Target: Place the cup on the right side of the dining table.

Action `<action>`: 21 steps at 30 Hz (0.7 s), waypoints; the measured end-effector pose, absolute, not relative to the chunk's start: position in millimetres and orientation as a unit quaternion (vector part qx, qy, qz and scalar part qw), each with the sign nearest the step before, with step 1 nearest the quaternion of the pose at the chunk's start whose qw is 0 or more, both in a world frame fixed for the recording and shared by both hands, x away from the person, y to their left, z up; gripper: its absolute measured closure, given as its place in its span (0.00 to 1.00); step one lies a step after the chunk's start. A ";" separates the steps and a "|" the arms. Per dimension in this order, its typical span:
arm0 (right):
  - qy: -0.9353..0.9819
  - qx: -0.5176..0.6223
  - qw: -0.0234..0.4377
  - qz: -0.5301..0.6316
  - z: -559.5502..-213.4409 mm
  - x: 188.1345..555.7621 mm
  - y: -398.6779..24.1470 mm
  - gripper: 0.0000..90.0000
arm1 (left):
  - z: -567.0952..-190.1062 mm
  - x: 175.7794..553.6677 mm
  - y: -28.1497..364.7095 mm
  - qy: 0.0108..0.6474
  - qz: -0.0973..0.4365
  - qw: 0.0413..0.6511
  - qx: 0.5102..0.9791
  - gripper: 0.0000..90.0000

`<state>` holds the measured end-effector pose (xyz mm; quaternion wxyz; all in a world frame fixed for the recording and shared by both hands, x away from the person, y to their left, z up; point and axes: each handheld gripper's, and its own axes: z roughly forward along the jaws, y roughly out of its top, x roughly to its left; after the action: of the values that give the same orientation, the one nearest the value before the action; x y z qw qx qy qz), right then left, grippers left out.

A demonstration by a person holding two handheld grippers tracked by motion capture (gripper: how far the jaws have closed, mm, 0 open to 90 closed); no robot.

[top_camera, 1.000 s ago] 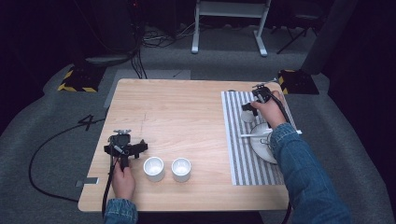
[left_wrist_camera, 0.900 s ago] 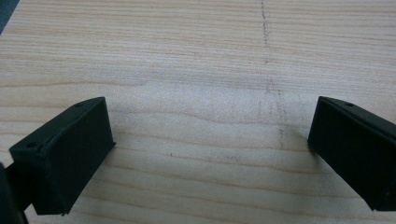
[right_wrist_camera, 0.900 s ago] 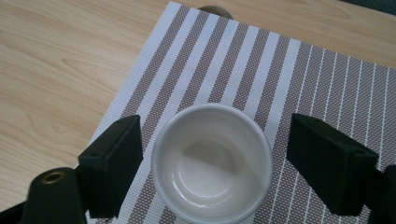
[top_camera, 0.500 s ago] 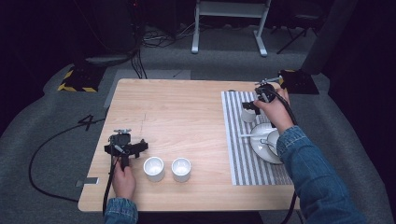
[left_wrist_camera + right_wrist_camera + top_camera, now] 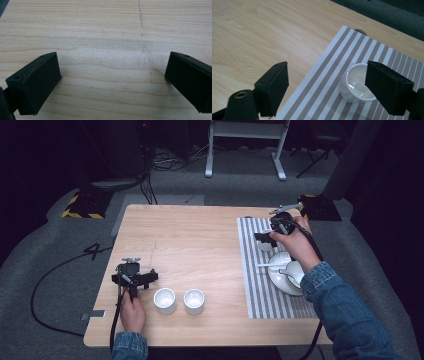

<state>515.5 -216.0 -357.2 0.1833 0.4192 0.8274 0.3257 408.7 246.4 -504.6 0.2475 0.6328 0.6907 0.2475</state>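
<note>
My left gripper [image 5: 134, 274] rests near the table's front left, just left of two white cups [image 5: 164, 300] [image 5: 194, 301]. In the left gripper view it [image 5: 113, 60] stands open over bare wood with nothing between the jaws. My right gripper [image 5: 264, 239] hovers over the far part of the striped mat [image 5: 250, 270], above a small white cup [image 5: 263, 246]. In the right gripper view it [image 5: 327, 67] is open and empty, and its jaws have just been closing slightly. The white cup [image 5: 355, 87] sits on the mat below the right jaw.
A white plate [image 5: 280, 281] holding a cup [image 5: 295, 270] and a spoon [image 5: 267, 265] lies on the mat under my right wrist. The wooden table [image 5: 200, 245] ends at a dark carpeted floor. A metal stand [image 5: 245, 145] is behind the table.
My right hand has lifted and shifted a little over the far end of the mat. The left hand and both front cups have stayed put.
</note>
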 end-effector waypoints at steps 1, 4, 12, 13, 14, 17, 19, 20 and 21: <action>0.829 0.416 0.183 0.327 -355.8 512.8 -214.6 0.22 | -504.6 408.7 246.4 0.690 0.248 0.247 0.633 0.00; 0.833 0.404 0.179 0.333 -352.0 504.0 -210.8 0.22 | -504.6 408.7 246.3 0.690 0.248 0.247 0.633 0.01; 0.848 0.366 0.166 0.346 -346.4 475.7 -202.4 0.22 | -504.6 408.7 246.3 0.690 0.248 0.247 0.633 0.01; 0.850 0.361 0.164 0.347 -346.3 472.4 -201.8 0.22 | -504.6 408.7 246.3 0.690 0.248 0.247 0.633 0.01; 0.851 0.357 0.163 0.349 -346.3 469.0 -201.2 0.22 | -504.6 408.7 246.3 0.690 0.248 0.247 0.633 0.01; 0.855 0.347 0.162 0.351 -346.5 459.7 -200.8 0.22 | -504.6 408.7 246.4 0.690 0.248 0.247 0.633 0.01; 0.855 0.343 0.162 0.353 -346.7 454.3 -201.5 0.22 | -504.7 408.7 246.5 0.690 0.248 0.247 0.633 0.01; 0.856 0.342 0.161 0.353 -346.7 451.8 -202.2 0.22 | -504.6 408.8 246.5 0.690 0.247 0.248 0.633 0.01; 0.856 0.339 0.163 0.354 -347.0 449.6 -202.9 0.22 | -504.6 408.9 246.6 0.690 0.247 0.248 0.634 0.00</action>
<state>449.6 -202.9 -347.0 0.1625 0.3391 0.8564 0.3537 408.9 246.6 -504.6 0.2480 0.6335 0.6900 0.2470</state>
